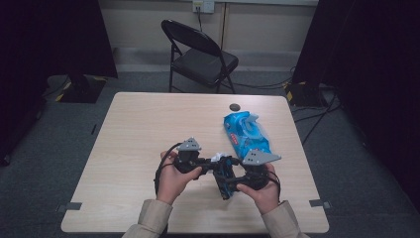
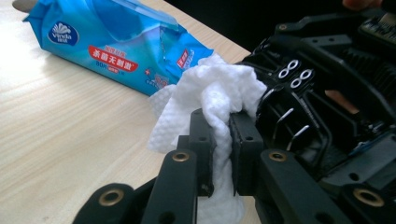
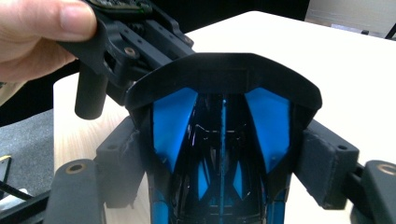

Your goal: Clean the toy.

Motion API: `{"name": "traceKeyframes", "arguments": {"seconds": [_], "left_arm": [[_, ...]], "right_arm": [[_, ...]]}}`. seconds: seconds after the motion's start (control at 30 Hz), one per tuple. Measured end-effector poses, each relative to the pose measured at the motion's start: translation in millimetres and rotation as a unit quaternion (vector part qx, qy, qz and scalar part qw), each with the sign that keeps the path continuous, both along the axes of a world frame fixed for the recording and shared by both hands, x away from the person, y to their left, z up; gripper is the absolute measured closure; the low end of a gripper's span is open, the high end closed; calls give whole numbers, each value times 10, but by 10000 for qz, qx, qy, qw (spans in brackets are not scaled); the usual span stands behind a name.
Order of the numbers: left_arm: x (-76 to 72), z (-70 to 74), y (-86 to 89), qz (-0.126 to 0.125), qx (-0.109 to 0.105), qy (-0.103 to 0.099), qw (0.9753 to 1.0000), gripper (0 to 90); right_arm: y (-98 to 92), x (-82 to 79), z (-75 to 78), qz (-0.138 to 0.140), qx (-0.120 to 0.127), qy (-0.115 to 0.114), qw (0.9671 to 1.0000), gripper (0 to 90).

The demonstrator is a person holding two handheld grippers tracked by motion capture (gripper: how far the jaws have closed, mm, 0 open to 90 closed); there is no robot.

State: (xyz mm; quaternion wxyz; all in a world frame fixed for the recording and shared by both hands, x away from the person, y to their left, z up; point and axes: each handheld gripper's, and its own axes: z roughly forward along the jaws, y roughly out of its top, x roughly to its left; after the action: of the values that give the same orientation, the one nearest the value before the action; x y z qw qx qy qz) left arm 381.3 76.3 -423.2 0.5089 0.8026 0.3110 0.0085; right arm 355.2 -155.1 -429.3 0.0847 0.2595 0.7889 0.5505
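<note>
At the table's near edge, the left gripper point(image 2: 223, 140) has its jaws clamped on a white wet wipe point(image 2: 210, 93). The right gripper point(image 3: 222, 158) grips a black-and-blue object point(image 3: 219, 140). The blue wipes pack point(image 1: 246, 135) lies just beyond, to the right.

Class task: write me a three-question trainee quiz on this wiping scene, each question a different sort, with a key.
1. True or false: the left tool is shut on a white wipe.
2. What does the right tool grip? A) the blue wipes pack B) a black-and-blue object C) nothing
3. Fill in: beyond the far edge of the table stands a folding ____.
Key: 1 true; 2 B; 3 chair.
</note>
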Motion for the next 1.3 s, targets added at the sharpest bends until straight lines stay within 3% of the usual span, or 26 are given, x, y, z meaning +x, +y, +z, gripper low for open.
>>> {"name": "traceKeyframes", "arguments": {"seconds": [0.53,1.1,1.3], "left_arm": [[-18,-149,-102,-68,37,127,9999,814],[-110,-445,-194,-201,13,376,9991,815],[-148,-535,-233,-270,95,474,9985,816]], "right_arm": [[-16,-6,47,-32,123,-43,9999,258],[-32,-2,67,-22,178,-34,9998,258],[-32,1,67,-13,163,-16,9999,258]]}}
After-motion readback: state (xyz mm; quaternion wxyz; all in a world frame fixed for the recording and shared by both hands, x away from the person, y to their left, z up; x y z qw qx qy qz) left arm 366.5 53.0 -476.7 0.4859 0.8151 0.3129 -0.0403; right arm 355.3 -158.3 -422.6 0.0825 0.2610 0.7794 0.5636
